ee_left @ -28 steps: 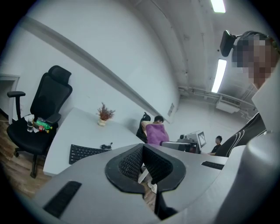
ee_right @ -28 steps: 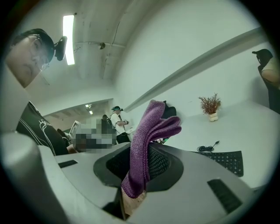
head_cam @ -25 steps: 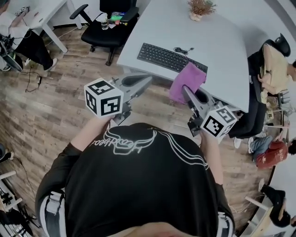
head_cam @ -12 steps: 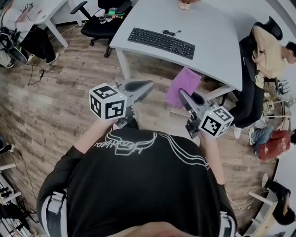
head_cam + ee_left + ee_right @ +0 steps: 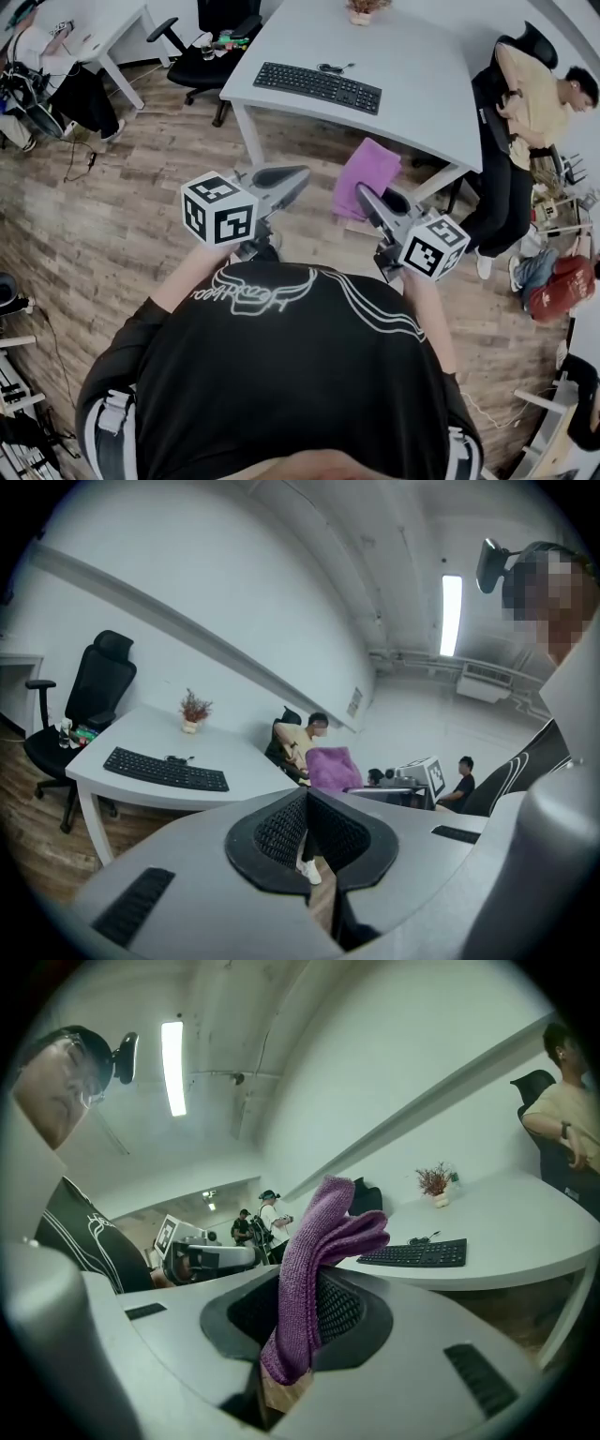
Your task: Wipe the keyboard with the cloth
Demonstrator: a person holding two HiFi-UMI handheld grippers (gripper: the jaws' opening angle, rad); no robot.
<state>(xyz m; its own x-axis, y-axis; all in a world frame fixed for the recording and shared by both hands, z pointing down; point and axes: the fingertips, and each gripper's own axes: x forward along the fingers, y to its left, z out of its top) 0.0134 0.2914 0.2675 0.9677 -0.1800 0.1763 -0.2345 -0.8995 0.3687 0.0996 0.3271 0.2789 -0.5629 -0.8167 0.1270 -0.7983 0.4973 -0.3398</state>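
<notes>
Close beneath the head camera, in front of the person's black printed shirt [image 5: 281, 375] and over the wood-plank floor [image 5: 131, 216], both tools are held out. The left tool [image 5: 298, 176] has its ribbed jaws pressed together with nothing between them. The right tool [image 5: 362, 194] is clenched on a purple knitted cloth [image 5: 367, 172], which stands up past its jaws and folds over. Well apart, ahead, stands a pale grey desk [image 5: 422, 84]; a flat black keyboard [image 5: 317, 87] lies near its front edge, and a small potted plant [image 5: 361, 9] sits at the far side.
</notes>
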